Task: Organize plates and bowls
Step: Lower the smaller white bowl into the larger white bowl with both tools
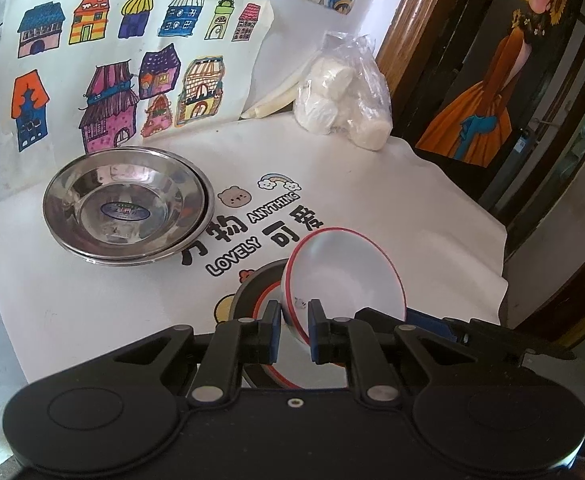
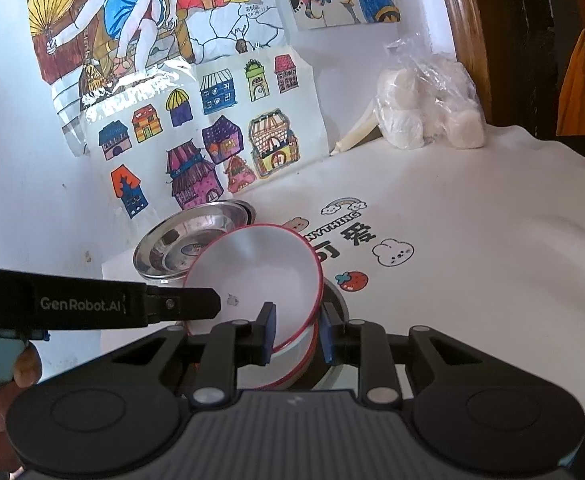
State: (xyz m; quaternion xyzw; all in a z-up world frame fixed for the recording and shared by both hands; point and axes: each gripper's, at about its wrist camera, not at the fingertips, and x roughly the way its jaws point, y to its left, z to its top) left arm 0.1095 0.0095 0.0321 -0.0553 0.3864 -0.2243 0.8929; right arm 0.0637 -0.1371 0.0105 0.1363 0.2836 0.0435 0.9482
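My left tongs (image 1: 295, 322) are pinched nearly closed on the rim of a white bowl (image 1: 344, 276), one blue pad inside the wall and one outside, so the bowl hangs tilted with its mouth facing up toward two o'clock. The bowl is glossy white with a thin red line round its lip and a tiny grey mark printed on the inner wall near my pads. Under it, at about six o'clock from the bowl, lies a second white bowl with the same red rim (image 1: 280, 378), and that one sits in a grey round dish (image 1: 248, 288) whose edge curves out at nine o'clock. From my right wrist the tilted bowl (image 2: 256, 276) shows as a broad pale disc. My right tongs (image 2: 295, 330) stand narrow astride the rims of the stacked bowls, the left pad inside the tilted one; whether they press I cannot tell. The lower bowl (image 2: 292, 372) peeks out beneath. At ten o'clock from the bowls, well apart on the white printed cloth (image 1: 372, 184) that covers the tabletop, rest two nested steel plates (image 1: 126, 206), shiny, shallow, with a blue oval sticker in the middle. At one o'clock, against the wall, is a clear bag of white round pieces (image 1: 342, 94).
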